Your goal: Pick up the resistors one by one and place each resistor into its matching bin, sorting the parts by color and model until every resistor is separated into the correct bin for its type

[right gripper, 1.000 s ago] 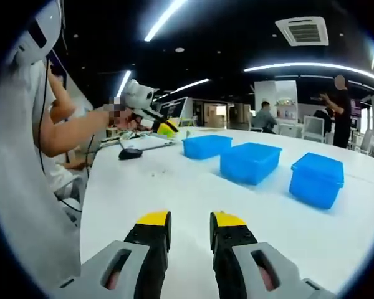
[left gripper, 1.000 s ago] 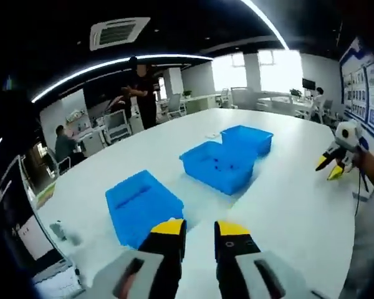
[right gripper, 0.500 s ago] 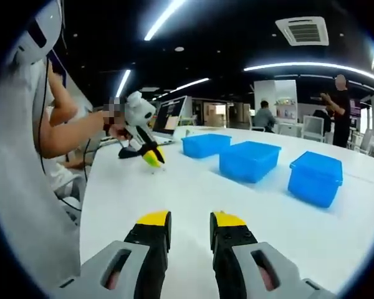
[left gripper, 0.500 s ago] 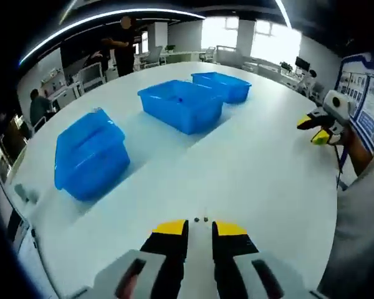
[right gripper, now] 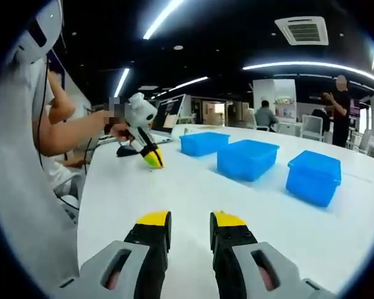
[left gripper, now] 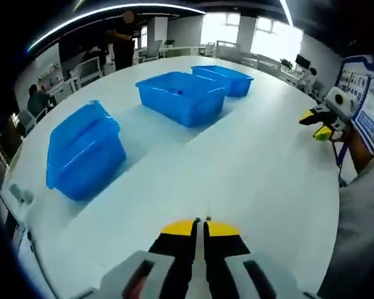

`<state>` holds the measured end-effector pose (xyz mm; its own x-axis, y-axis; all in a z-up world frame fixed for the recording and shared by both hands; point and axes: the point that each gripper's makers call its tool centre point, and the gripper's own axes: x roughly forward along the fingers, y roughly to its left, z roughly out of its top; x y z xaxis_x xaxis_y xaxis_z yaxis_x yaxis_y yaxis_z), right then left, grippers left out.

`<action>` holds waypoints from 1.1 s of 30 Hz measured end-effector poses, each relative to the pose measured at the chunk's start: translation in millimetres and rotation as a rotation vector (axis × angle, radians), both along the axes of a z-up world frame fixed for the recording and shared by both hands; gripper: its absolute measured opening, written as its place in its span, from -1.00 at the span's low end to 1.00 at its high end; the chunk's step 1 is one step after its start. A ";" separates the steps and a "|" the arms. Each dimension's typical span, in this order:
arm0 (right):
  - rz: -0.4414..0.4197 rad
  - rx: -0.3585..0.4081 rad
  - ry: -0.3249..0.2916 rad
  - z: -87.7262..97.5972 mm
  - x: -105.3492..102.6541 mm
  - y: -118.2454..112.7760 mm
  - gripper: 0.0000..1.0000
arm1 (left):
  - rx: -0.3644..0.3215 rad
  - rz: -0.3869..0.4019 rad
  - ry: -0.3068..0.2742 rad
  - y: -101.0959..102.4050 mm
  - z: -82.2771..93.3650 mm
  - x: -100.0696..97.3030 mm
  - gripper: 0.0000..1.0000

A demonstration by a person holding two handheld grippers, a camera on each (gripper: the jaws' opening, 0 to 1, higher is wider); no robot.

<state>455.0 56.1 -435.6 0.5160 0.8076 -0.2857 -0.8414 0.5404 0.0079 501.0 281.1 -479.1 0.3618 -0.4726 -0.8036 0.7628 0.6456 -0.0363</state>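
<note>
In the left gripper view, the left tool (left gripper: 199, 228) is pressed down at the white bench (left gripper: 255, 162) with its yellow-tipped jaws drawn almost together, only a thin slit between them. Right at the tips a tiny dark resistor (left gripper: 202, 219) shows, too small to give colour, model or the lie of its long axis; it looks pinched, though the grip itself cannot be confirmed. The three blue bins all lie ahead and to the left of this tool: the near bin (left gripper: 84, 149) at left looks lidded or upturned, the middle bin (left gripper: 181, 96) is open with a few small specks inside, and the far bin (left gripper: 224, 80) sits just behind it. So the carry to come runs forward and leftward over bare bench, and which bin matches I cannot judge. At the far right edge the right tool (left gripper: 318, 123) hangs well away from the bins.

In the right gripper view, the right tool (right gripper: 190, 219) hovers over the bench (right gripper: 193, 187) with its jaws narrowly parted and nothing between them. The left tool (right gripper: 151, 157) shows at left, tips down on the surface, with the row of bins (right gripper: 246, 159) to its right. The left tool is clearly the nearer to both part and bins.
</note>
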 end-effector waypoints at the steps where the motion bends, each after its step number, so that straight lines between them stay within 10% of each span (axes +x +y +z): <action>1: -0.001 -0.001 0.000 -0.3 0.3 -0.2 -0.46 | 0.007 -0.012 -0.004 -2.2 0.1 -1.3 -0.89; 33: -0.010 0.005 -0.002 1.1 1.2 -3.6 -0.46 | 0.054 -0.037 0.023 -3.0 -1.3 0.9 -0.81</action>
<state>456.1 52.5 -434.5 0.5247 0.8036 -0.2808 -0.8360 0.5487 0.0083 501.9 278.1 -480.4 0.3258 -0.4408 -0.8364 0.7858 0.6182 -0.0197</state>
